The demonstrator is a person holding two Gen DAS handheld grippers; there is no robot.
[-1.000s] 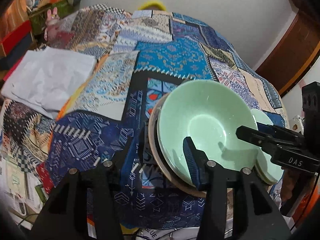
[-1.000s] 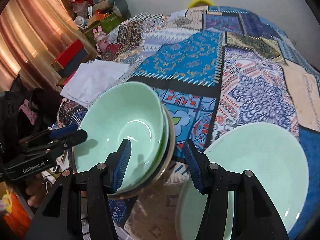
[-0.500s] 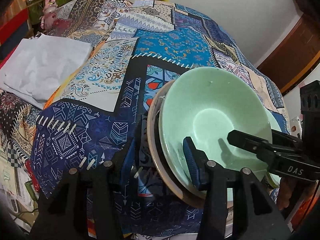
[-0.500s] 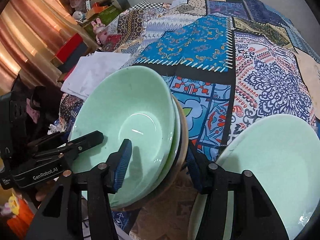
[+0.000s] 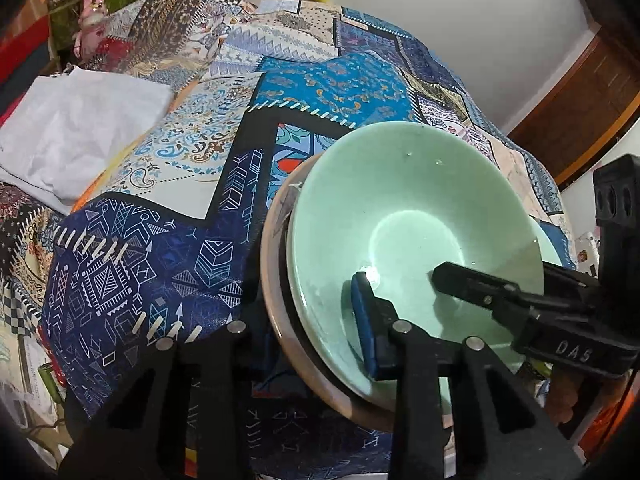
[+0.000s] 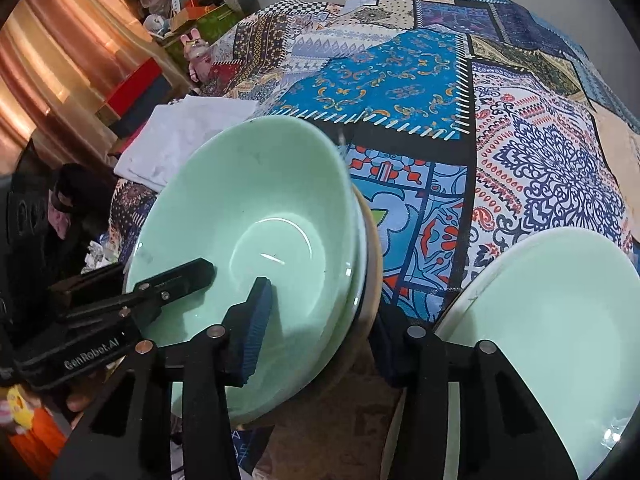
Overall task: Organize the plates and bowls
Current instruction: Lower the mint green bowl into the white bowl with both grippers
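Note:
A stack of bowls, pale green ones (image 5: 404,216) nested in a beige-rimmed outer bowl (image 5: 276,300), is tilted above the patchwork bedspread. My left gripper (image 5: 316,328) is shut on the stack's near rim, one blue pad (image 5: 364,320) inside the green bowl. My right gripper (image 6: 324,332) is shut on the same stack (image 6: 256,216) from the other side, one pad (image 6: 256,320) inside. A separate pale green plate (image 6: 536,344) lies at lower right in the right wrist view, beside the stack.
The patchwork bedspread (image 5: 320,88) covers the bed. A folded white cloth (image 5: 76,136) lies at its left edge. Boxes, toys and a copper curtain (image 6: 68,60) stand beyond the bed's left side. A wooden door (image 5: 576,92) is at the right.
Both grippers have closed in on the stack's rim. The stack has tipped up more steeply and looms larger in both views.

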